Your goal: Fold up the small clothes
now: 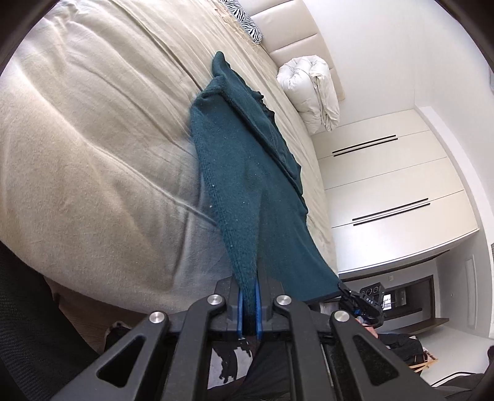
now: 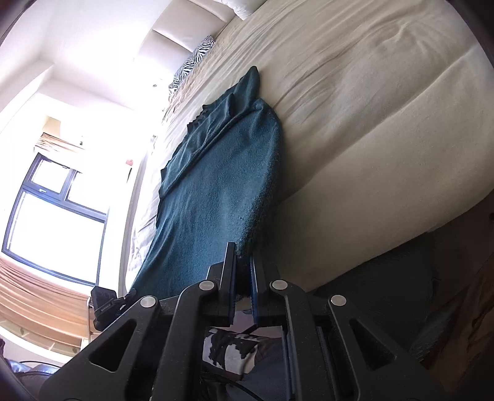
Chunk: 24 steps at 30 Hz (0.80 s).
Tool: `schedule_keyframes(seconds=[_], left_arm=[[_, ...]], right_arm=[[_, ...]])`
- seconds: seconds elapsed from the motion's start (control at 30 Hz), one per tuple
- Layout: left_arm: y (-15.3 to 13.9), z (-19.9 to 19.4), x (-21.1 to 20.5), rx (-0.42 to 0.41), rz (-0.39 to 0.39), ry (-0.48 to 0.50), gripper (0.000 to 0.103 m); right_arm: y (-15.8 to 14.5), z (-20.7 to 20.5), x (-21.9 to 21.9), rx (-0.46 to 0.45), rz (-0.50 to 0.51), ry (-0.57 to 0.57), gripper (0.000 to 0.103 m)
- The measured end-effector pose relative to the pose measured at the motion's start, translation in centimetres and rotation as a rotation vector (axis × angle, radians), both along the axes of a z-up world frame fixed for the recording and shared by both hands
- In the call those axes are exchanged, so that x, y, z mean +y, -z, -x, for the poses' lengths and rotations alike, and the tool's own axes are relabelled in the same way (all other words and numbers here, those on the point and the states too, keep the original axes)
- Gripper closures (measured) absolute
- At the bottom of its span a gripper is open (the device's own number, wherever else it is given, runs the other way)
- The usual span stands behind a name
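Each hand-held gripper, left (image 1: 249, 300) and right (image 2: 243, 279), is clamping shut on the teal sweater's (image 1: 244, 172) hem over the bed (image 1: 92, 123); a shallow pinch is risking slippage.

The dark teal knitted garment (image 1: 247, 172) vanishes at its near edge between the pads of the left claw (image 1: 249, 303), the pinched corner hidden. In the right wrist view, glare through the dark-framed window (image 2: 55, 222) washes out everything outside. The zebra-striped cushion (image 1: 244, 18) is cut by the picture's top edge, and the beige bed sheet (image 1: 92, 123) by the fisheye rim.
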<state>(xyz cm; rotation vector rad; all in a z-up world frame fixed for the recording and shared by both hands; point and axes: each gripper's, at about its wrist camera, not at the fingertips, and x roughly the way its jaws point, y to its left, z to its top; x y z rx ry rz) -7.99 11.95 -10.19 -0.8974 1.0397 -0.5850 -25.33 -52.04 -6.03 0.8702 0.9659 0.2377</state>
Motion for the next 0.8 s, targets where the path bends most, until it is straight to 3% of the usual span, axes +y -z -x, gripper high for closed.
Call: schedule_keyframes(seconds=[0.37, 0.8], left_arm=[[-1.3, -2.0, 1.4, 0.020, 0.178, -0.097, 0.097], [-6.2, -11.1, 1.3, -0.076, 0.220, -0.151, 0.097]], right_arm=[[-1.9, -3.4, -0.7, -0.129, -0.160, 0.052, 0.096], [-4.8, -14.9, -0.9, -0.192, -0.167, 0.111, 0.096]])
